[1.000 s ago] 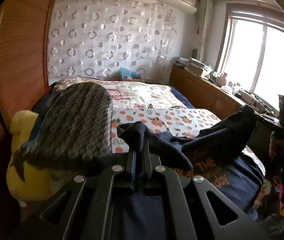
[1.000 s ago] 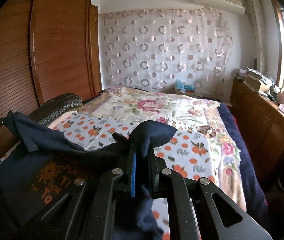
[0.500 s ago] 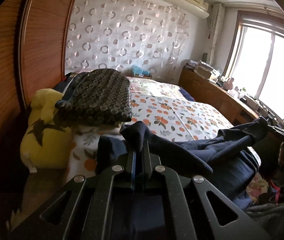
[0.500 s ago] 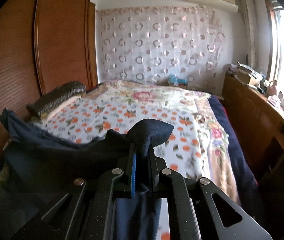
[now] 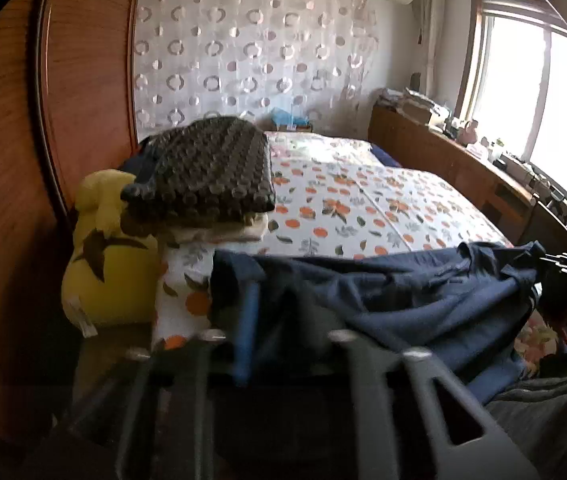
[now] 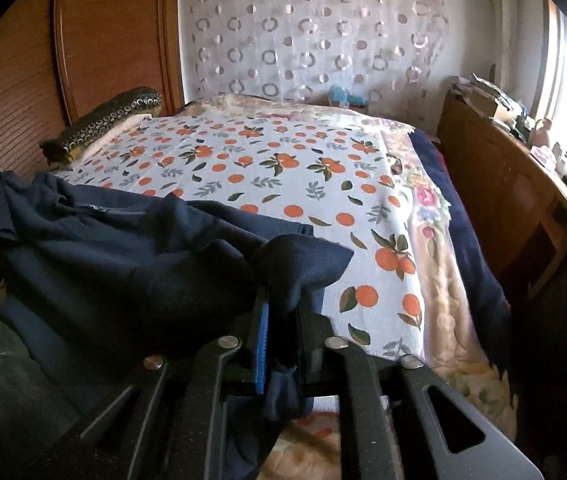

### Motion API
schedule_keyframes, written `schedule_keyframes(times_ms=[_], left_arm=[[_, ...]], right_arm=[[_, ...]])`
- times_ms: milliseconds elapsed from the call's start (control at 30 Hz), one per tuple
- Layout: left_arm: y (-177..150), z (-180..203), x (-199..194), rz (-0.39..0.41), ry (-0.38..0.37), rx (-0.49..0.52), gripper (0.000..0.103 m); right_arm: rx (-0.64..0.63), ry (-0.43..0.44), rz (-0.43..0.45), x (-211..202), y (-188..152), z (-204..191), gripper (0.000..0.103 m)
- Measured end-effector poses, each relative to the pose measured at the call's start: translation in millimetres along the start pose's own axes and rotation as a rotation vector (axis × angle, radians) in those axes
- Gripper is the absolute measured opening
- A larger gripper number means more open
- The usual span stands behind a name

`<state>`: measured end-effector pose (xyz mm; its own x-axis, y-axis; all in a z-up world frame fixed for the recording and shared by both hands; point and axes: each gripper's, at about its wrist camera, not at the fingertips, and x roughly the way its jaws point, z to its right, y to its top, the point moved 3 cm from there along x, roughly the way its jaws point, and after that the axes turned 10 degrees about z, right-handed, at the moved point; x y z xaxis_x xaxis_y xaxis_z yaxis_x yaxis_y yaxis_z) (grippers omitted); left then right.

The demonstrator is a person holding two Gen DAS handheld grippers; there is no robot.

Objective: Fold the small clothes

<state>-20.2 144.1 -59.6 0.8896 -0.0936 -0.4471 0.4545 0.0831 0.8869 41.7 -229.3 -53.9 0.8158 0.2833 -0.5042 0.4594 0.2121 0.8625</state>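
Note:
A navy garment (image 5: 403,292) lies stretched along the near edge of the orange-print bedsheet (image 5: 363,208). My left gripper (image 5: 277,320) is blurred and its jaws are opening. The garment's left end lies just beyond them, and nothing is pinched. In the right wrist view the same garment (image 6: 123,248) bunches up between the fingers of my right gripper (image 6: 283,332), whose jaws are also opening. That fold still stands between the pads. Each gripper shows at the edge of the other's view, at its own end of the garment.
A dark knobbly cushion (image 5: 207,176) sits on folded bedding at the bed's left, above a yellow plush toy (image 5: 103,272). A wooden wardrobe (image 5: 11,160) stands on the left and a cluttered wooden sideboard (image 6: 523,208) on the right. Grey cloth (image 5: 543,408) lies below the bed edge.
Both grippers moved forward and lowered the garment onto the bed edge. Both pairs of jaws, shut on the cloth before, have now parted, and the left end has slipped out.

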Motion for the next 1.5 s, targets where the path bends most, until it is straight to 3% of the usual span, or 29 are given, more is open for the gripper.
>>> schedule_keyframes(times_ms=[33,100,167,400,500,767,1067,1200,1500], left_arm=[[4.6,-0.5,-2.3,0.021,-0.002,0.001,0.045],[10.1,-1.7,-1.0,0.031,-0.001,0.003,0.048],[14.7,-4.9,5.7,0.035,0.006,0.005,0.060],[28.4,-10.5,43.8,0.017,0.014,0.035,0.064],[33.0,-14.0,62.8,-0.002,0.022,0.044,0.064],[16.9,-29.5,118.3,-0.145,0.042,0.052,0.064],[-20.1,-39.1,131.7,-0.237,0.042,0.008,0.064],[-20.5,-38.4,129.6,-0.242,0.046,0.011,0.064],[-19.8,-35.8,132.8,-0.249,0.048,0.028,0.064]], right_arm=[[0.012,-0.006,0.006,-1.4,5.0,1.6,0.041],[0.038,-0.001,0.027,-6.3,13.6,2.5,0.042],[0.053,0.003,0.047,-13.3,17.4,0.1,0.042],[0.009,-0.005,0.098,-2.2,43.3,2.9,0.043],[0.011,-0.002,0.079,19.7,52.8,5.6,0.043],[0.044,0.040,0.006,76.0,54.6,16.0,0.043],[0.055,0.087,-0.111,105.2,45.7,19.1,0.044],[0.057,0.031,-0.147,111.1,42.0,27.4,0.053],[0.058,0.069,-0.149,113.3,44.8,23.5,0.054]])
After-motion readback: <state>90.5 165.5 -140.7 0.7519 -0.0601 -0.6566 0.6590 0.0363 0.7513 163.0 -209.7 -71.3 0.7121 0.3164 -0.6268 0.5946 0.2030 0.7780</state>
